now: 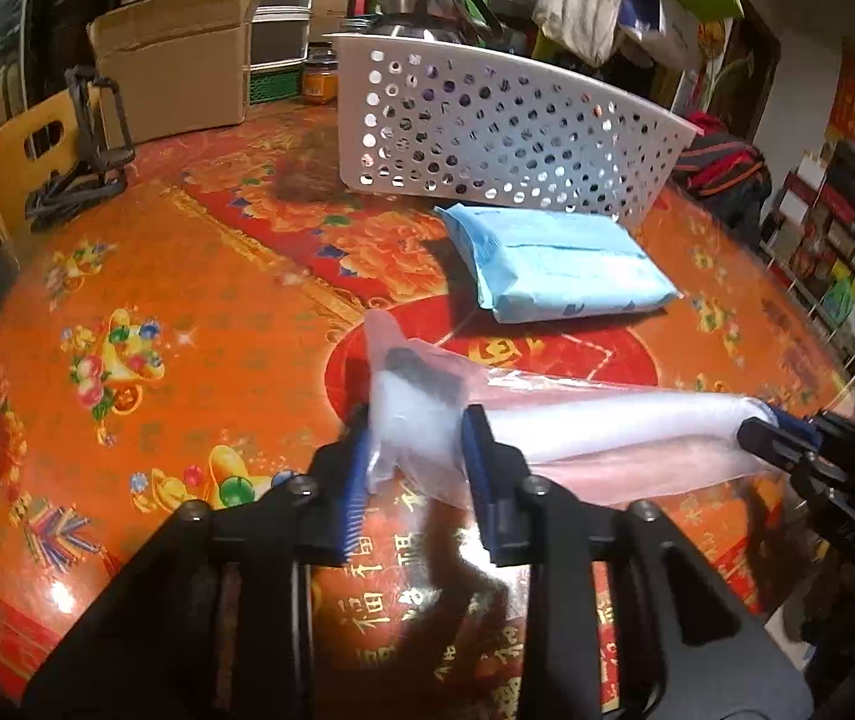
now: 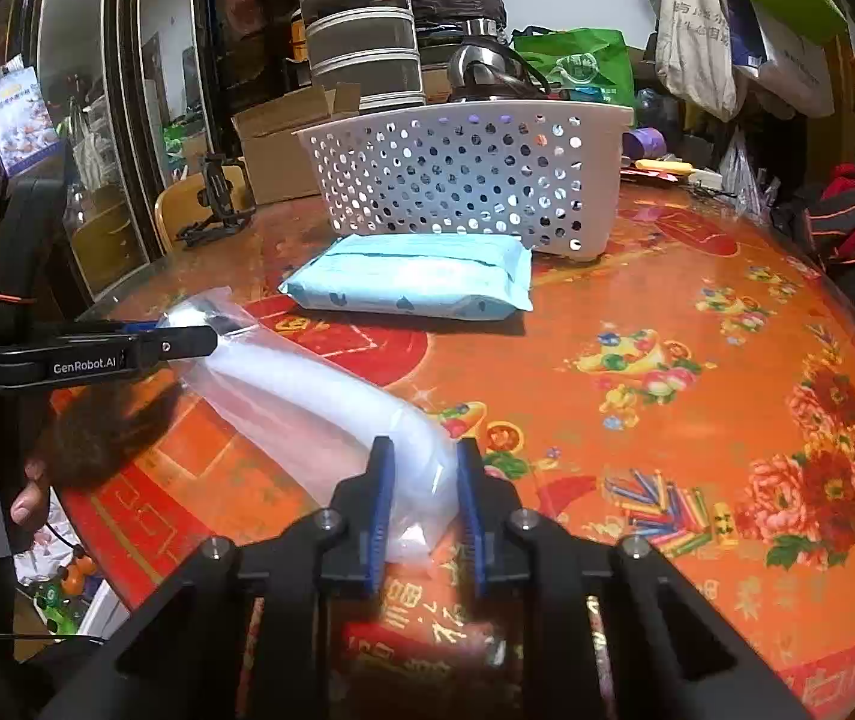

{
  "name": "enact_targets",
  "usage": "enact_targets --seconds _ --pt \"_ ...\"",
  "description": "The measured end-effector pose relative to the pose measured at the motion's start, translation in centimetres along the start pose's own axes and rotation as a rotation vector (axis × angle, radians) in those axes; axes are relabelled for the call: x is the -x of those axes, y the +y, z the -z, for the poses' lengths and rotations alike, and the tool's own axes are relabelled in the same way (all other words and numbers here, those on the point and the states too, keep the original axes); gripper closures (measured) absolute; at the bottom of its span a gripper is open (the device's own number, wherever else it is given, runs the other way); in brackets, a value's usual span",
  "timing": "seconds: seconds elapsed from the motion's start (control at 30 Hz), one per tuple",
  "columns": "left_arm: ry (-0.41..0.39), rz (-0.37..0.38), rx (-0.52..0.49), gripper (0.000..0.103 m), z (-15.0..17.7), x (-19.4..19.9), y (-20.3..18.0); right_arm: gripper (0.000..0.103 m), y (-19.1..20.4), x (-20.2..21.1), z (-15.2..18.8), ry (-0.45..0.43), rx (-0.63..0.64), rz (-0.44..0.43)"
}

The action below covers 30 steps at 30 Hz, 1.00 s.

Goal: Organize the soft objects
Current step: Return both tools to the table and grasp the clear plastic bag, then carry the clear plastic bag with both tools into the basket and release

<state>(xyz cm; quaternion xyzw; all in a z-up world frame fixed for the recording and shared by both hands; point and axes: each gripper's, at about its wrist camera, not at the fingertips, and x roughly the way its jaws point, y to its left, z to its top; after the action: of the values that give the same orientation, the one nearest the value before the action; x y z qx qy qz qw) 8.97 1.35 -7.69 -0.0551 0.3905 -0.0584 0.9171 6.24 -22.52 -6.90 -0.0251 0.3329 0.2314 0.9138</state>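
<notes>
Now both grippers are clamped on one clear plastic bag [image 1: 577, 438] of something white and soft, one at each end. The left gripper [image 1: 412, 450] pinches the loose, crumpled end, its blue pads [image 1: 478, 444] pressed into the film, and the right gripper [image 2: 424, 498] squeezes the rounder, fuller end the same way. The bag stretches between them, sagging a little, low over the table [image 1: 187, 276]; whether its belly touches the cloth I cannot tell.

Ahead of both grippers lies a blue packet [image 2: 415, 282], flat on the table, and just beyond it stands the white basket [image 2: 463, 180], its perforated wall facing them. The basket looks like the place for soft things, and the bag seems meant to go in first.

To do this well, I judge the two hands should rise together and keep their spacing, so the film neither tears from pulling nor slips out from slack. The bag must clear the packet and then the basket's rim, so lift before going forward. The left grip is mostly on loose film, which could slide; a slow, level carry suits it. Over the basket, lower the bag inside, then let go with both ends at once.
</notes>
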Motion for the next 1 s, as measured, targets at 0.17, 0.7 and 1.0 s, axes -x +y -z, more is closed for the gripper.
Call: enact_targets --seconds 0.17,0.7,1.0 --pt "-0.027 0.041 0.033 0.09 0.5 0.7 0.6 0.092 0.0 0.4 -0.3 -0.015 0.009 -0.007" --pt "-0.116 0.05 0.039 0.092 -0.3 4.1 -0.6 0.092 -0.6 2.7 -2.7 -0.092 0.035 -0.009" --pt "-0.187 0.062 0.048 0.092 -3.5 6.6 -1.7 0.093 -1.6 4.3 -6.4 -0.145 0.051 -0.012"
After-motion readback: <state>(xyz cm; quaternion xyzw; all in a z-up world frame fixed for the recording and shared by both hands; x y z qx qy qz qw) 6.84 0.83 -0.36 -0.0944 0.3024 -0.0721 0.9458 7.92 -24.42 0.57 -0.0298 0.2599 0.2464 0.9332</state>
